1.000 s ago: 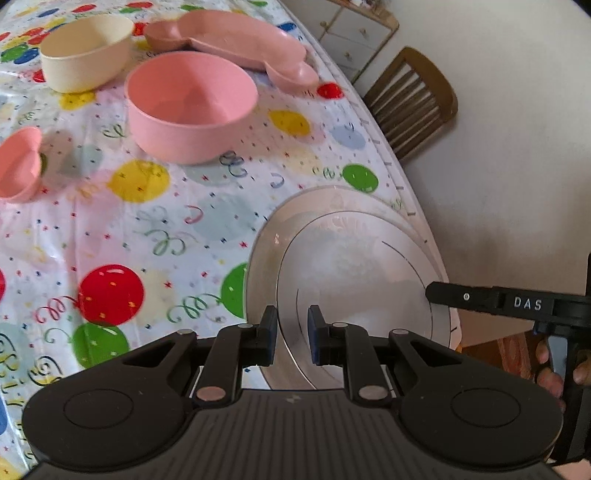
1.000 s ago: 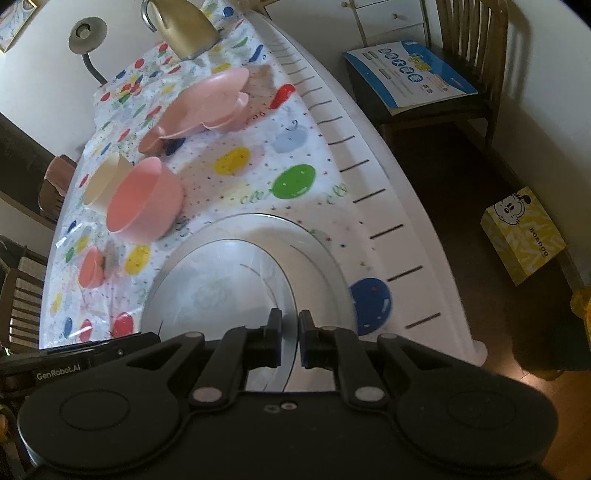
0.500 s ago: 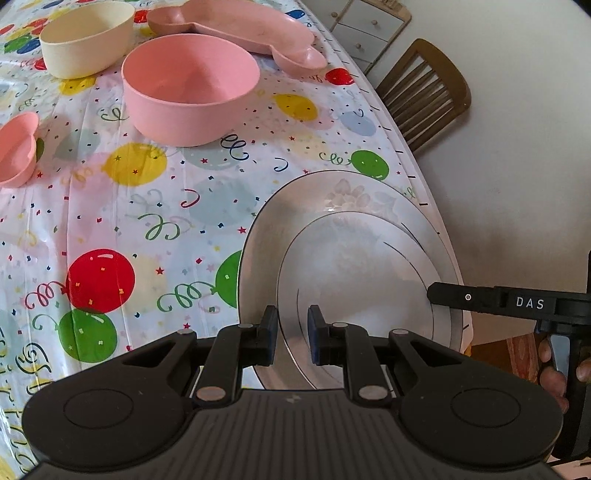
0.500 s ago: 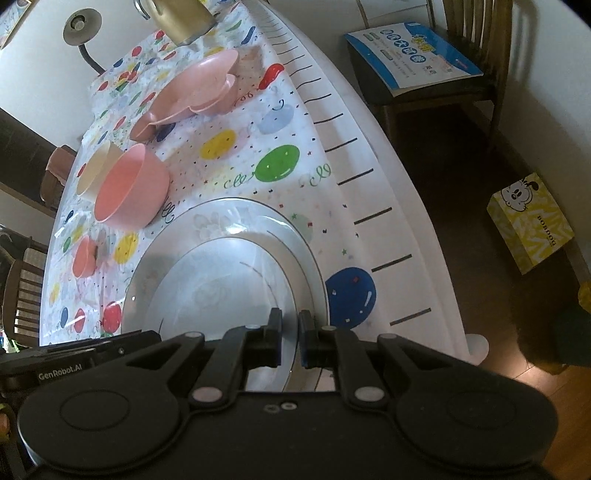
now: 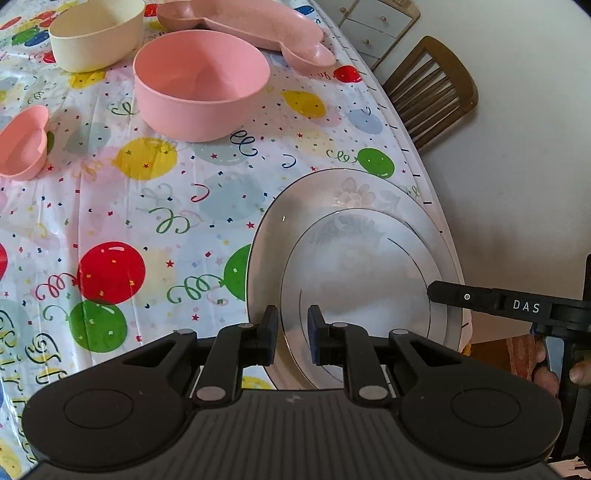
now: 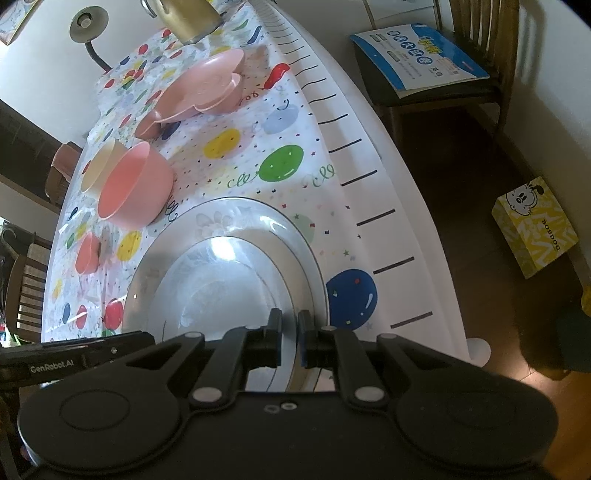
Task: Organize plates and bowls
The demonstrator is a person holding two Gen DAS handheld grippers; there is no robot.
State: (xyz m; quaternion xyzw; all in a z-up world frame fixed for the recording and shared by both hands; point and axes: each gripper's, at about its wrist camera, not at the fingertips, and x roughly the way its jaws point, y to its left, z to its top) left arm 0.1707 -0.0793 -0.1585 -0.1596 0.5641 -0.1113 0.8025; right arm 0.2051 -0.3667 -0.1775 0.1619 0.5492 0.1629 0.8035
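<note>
Here, closest in, the left gripper (image 5: 291, 332) has its jaws pinched on the near rim of the stacked plates, and the right gripper (image 6: 289, 338) is clamped on the rim at the other side, so both hands carry one load. That load is a small white glazed china plate (image 5: 354, 269) nested in a large white glazed china plate with a faint floral print (image 5: 354, 192), sitting low at the table's near edge; whether the stack rests on the balloon-print plastic tablecloth (image 5: 122, 206) or hangs just above it I cannot tell. China like this looks heavy, stiff, slick and breakable, so I would judge the rims the only sensible hold, kept level so the top plate does not slide. Beyond them stands a round pink plastic bowl (image 5: 201, 81), with a small pink plastic dish (image 5: 22, 147) off to the left. Further back are a cream plastic bowl (image 5: 96, 33) and a pink divided plastic platter (image 5: 251, 22), light and forgiving by comparison.
</note>
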